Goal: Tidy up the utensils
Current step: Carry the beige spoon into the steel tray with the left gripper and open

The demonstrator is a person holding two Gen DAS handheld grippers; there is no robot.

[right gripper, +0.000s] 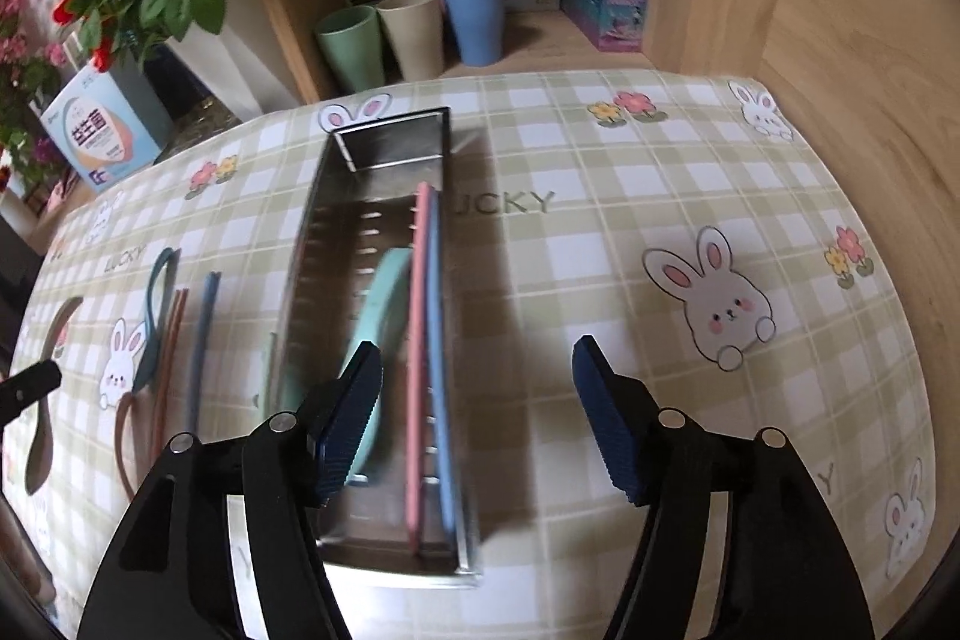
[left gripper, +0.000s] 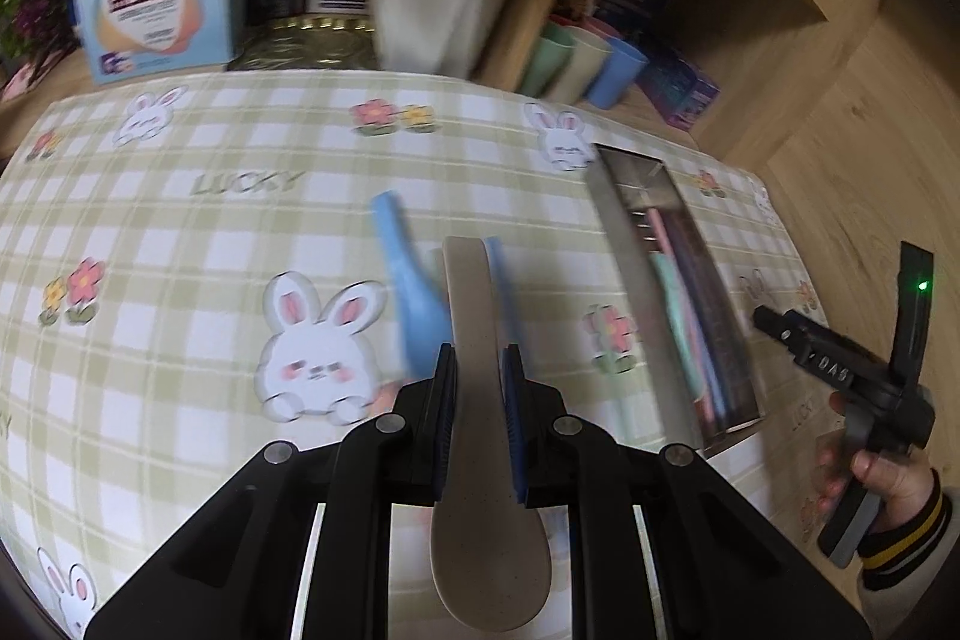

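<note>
Clearly beige spoon (left gripper: pixel 480 436) clamped in left gripper (left gripper: pixel 480 370), bowl nearest camera

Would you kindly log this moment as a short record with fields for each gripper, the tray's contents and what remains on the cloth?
left gripper: shut on a beige plastic spoon, bowl end toward the camera
right gripper: open, nothing between the pads, above the tray
container: long stainless-steel perforated tray on the checked bunny tablecloth
in tray: mint-green spoon, pink chopstick, blue chopstick
still on cloth: light-blue spoon, more utensils left of the tray
</note>
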